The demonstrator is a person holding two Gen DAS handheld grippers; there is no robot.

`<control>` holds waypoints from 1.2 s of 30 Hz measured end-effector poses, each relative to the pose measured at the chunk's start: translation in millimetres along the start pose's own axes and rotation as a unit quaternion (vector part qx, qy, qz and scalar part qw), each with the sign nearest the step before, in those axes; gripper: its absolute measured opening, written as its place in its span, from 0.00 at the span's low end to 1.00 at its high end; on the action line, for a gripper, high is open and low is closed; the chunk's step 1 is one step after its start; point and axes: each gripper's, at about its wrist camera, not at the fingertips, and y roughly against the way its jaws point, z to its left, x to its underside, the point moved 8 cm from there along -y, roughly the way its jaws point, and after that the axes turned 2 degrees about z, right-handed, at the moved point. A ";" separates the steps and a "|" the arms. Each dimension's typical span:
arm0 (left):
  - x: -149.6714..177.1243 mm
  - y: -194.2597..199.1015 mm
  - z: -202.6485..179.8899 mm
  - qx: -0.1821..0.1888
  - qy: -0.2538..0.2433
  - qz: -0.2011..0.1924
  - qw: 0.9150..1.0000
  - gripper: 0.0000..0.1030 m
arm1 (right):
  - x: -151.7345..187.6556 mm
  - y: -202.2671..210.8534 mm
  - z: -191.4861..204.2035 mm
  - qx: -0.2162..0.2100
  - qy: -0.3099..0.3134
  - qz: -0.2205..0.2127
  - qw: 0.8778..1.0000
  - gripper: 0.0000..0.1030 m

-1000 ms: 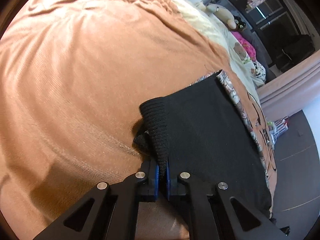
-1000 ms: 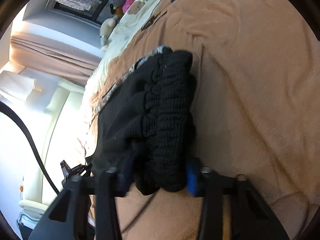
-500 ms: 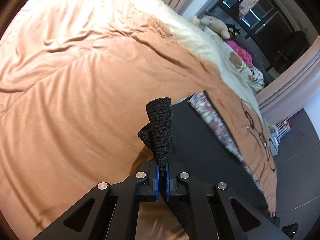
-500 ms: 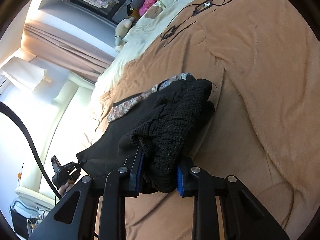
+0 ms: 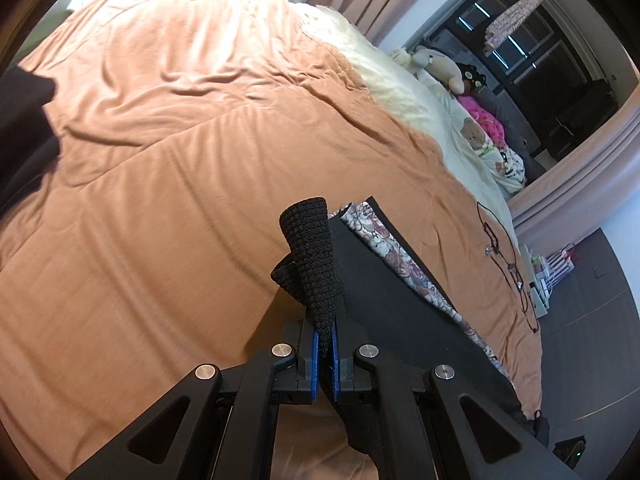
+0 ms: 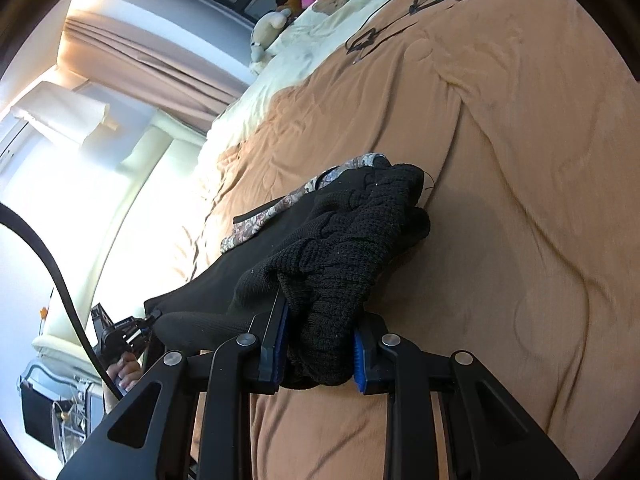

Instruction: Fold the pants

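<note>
Pants gripped at the ribbed band by both claws

Pants (image 5: 400, 320) are hanging between the two claws above the bed, with the black fabric stretching flat and a floral-patterned garment (image 5: 396, 256) showing along their far edge. The left claw (image 5: 325, 344) is clamping a thin fold of the black ribbed waistband (image 5: 312, 256), which is standing up in a cone shape past the blue pads. The right claw (image 6: 318, 352) is grasping a thick, bunched wad of the same ribbed knit between its fingers.

The bed is carrying an orange blanket (image 5: 168, 184) that is wrinkling toward the far end. A cream sheet (image 5: 400, 88) is lying beyond it, with plush toys (image 5: 440, 64) sitting near a dark window (image 5: 540, 40). A thin black cable (image 5: 504, 256) is lying on the blanket. Brown curtains (image 6: 152, 64) are hanging by the window.

The lower part of the pants is passing behind the left claw body and out of view. A dark shape at the left edge of the left wrist view is too cut off to identify.
</note>
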 end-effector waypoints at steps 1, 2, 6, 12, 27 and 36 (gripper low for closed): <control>2.3 4.1 2.2 0.001 0.002 -0.001 1.000 0.04 | -1.3 0.1 1.2 -0.001 0.001 0.002 1.000 0.22; 6.9 12.9 7.2 0.003 0.005 -0.003 1.000 0.04 | -0.5 1.4 2.2 -0.002 0.003 0.003 1.000 0.22; 18.3 31.7 19.1 0.006 0.016 -0.008 1.000 0.04 | 1.0 7.0 7.7 -0.006 0.016 0.011 1.000 0.23; 41.9 62.2 42.8 0.011 0.031 -0.013 0.999 0.04 | 4.5 10.1 13.6 -0.012 0.028 0.019 0.999 0.23; 88.9 115.7 80.9 0.021 0.058 -0.009 0.998 0.04 | 13.1 16.4 21.2 -0.015 0.052 0.039 0.998 0.22; 114.1 126.8 103.9 0.030 0.075 0.007 0.997 0.05 | 25.1 14.7 14.9 -0.010 0.053 0.060 0.997 0.22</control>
